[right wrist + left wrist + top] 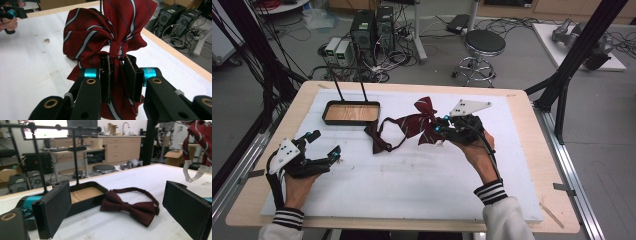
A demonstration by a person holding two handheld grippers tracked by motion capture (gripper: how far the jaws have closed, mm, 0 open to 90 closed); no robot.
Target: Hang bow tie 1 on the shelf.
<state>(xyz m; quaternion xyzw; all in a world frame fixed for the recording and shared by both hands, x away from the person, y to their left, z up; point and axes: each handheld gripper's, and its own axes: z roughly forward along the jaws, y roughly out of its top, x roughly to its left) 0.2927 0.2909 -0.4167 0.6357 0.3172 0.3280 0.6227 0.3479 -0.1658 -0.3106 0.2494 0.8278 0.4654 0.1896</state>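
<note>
The right gripper (pixel 117 75) has its jaws clamped on the striped bow (pixel 107 32), pinching the cloth just under its knot; in the high view that bow (pixel 422 120) hangs lifted off the white mat (pixel 412 175), right of centre. The left gripper (pixel 324 150) sits at the lower left of the high view, jaws spread wide with nothing between them. Ahead of it a plain maroon bow tie (pixel 132 206) lies flat on the mat, just beside the black tray (pixel 85 195).
</note>
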